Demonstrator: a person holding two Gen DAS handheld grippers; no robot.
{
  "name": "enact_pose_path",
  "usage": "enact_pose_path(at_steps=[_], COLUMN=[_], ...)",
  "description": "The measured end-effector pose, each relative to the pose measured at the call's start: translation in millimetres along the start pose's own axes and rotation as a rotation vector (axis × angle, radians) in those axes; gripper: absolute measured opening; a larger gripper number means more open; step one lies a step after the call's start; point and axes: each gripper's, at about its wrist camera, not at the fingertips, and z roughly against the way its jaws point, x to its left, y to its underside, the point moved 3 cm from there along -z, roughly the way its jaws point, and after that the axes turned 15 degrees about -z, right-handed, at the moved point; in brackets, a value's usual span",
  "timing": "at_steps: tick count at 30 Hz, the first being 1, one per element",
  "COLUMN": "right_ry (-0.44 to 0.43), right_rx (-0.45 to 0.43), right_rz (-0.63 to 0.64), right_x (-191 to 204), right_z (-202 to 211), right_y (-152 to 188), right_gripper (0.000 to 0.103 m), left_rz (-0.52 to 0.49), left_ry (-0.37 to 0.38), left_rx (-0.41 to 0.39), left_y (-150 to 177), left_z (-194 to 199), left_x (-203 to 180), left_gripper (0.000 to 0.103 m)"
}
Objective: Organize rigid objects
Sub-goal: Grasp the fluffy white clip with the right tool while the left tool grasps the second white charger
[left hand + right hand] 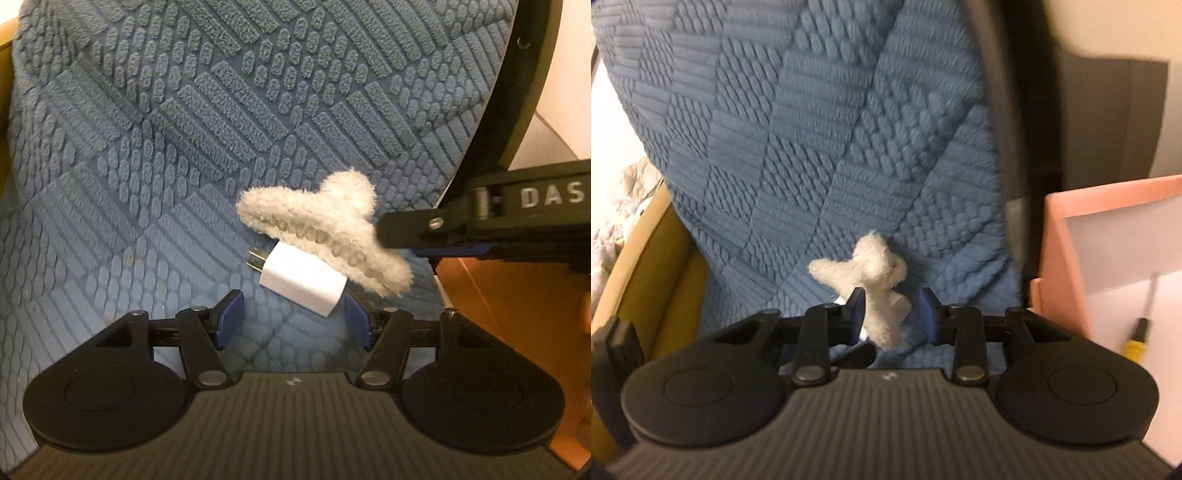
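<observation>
A fluffy white hair claw clip (325, 229) lies on a blue textured cushion (184, 129), resting over a white USB charger plug (303, 284). My left gripper (293, 319) is open just in front of the charger, its blue pads to either side of the charger's near end. My right gripper (402, 236) comes in from the right and its tip touches the clip's right end. In the right wrist view the clip (871, 284) stands between my right gripper's (893, 314) open blue pads, against the left pad (857, 306), with the charger (899, 305) just behind it.
A pink box (1067, 251) with a white floor stands to the right of the cushion and holds a yellow-handled screwdriver (1139, 332). A cardboard box wall (646, 266) is at the left. A dark chair frame (517, 92) runs along the cushion's right edge.
</observation>
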Motion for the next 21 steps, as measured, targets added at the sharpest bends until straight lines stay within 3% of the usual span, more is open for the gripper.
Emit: enact_pose_path(at_steps=[11, 21], right_ry=[-0.07, -0.024], right_rx=[0.102, 0.116], right_rz=[0.013, 0.047], right_x=[6, 7], right_z=[-16, -20], right_y=[-3, 3], right_gripper=[0.037, 0.037], left_rz=[-0.093, -0.259], left_ry=[0.002, -0.07], left_rx=[0.001, -0.042], left_y=[-12, -20], left_z=[-23, -26], left_x=[-3, -33], left_gripper=[0.066, 0.069])
